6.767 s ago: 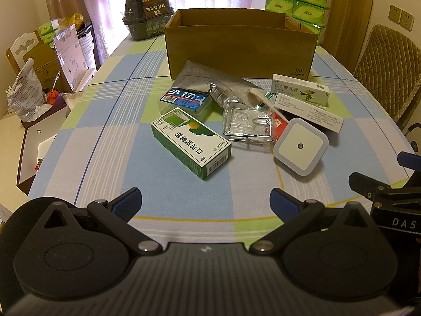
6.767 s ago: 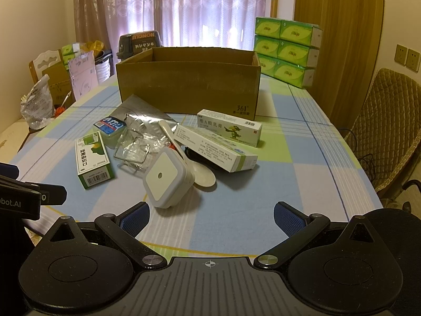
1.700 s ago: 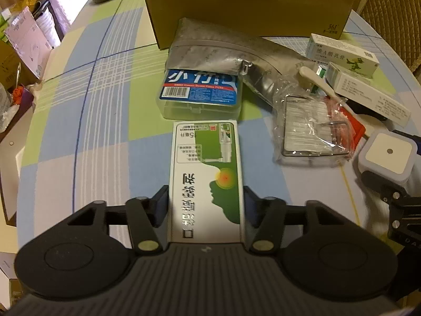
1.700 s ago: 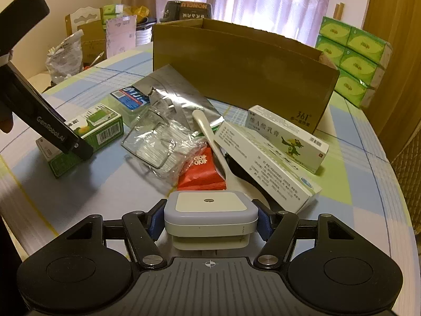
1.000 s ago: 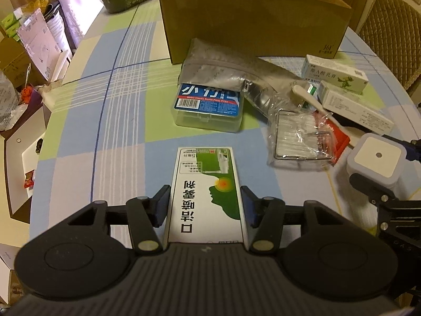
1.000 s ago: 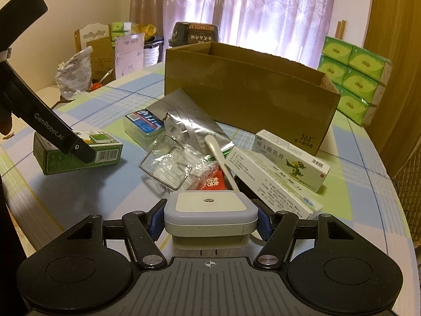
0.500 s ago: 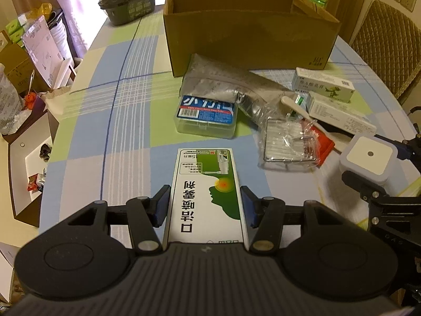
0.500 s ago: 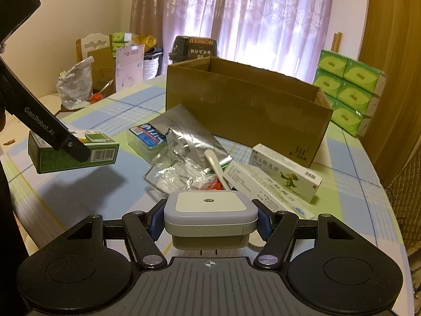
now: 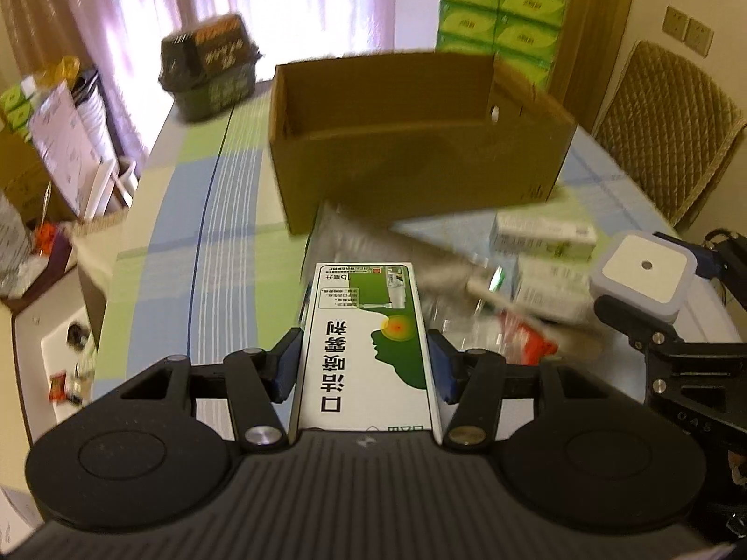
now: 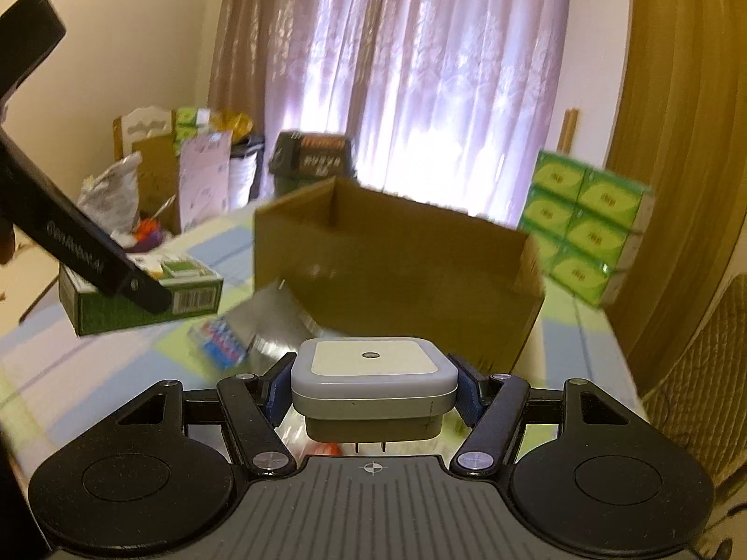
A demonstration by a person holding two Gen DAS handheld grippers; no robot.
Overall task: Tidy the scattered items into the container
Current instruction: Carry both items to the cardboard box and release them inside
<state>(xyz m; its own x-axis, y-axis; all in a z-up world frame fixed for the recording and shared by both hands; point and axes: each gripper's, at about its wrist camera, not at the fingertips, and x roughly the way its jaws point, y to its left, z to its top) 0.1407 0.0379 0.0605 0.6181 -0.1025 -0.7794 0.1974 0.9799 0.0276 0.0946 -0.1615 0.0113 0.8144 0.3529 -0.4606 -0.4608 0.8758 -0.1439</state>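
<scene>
Left gripper [image 9: 363, 366] clamps the green-and-white cardboard medicine box [image 9: 369, 345], long axis pointing ahead at the open brown cardboard carton [image 9: 411, 140]; right gripper [image 10: 373, 387] clamps the square white plastic night-light [image 10: 373, 373], carton likewise ahead.

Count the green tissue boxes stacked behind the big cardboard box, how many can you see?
6 in the right wrist view: green tissue boxes stacked two wide, three high, right of the cardboard box. More may be hidden behind them.
</scene>
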